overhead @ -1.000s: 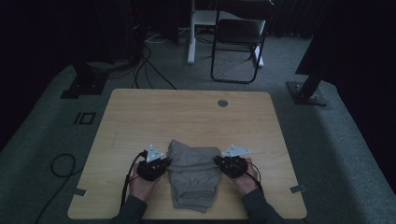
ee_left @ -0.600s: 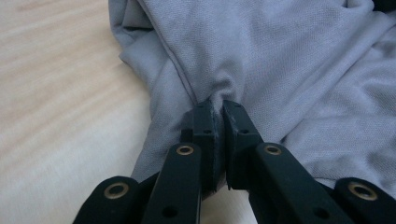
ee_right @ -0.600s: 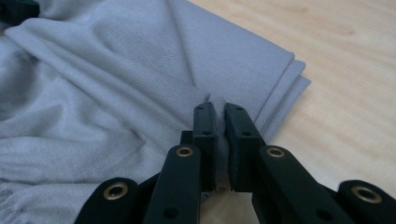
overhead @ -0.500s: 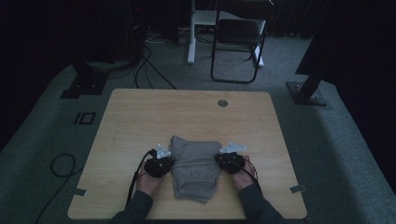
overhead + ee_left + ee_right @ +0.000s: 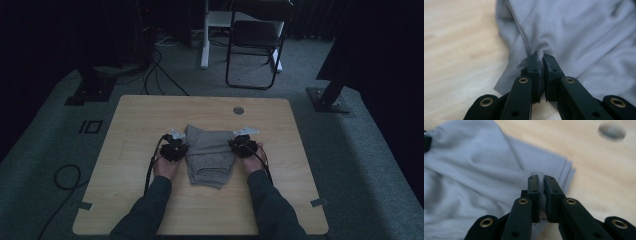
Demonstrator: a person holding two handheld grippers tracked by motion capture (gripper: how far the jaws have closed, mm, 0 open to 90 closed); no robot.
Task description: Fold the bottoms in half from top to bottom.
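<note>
The folded grey garment (image 5: 209, 155) lies on the bench (image 5: 130, 130), slightly toward 6 o'clock of centre. The left gripper (image 5: 540, 60) clamps its 9 o'clock edge, fingers narrow on pinched fabric. The right gripper (image 5: 541, 181) clamps the 3 o'clock edge likewise.
</note>
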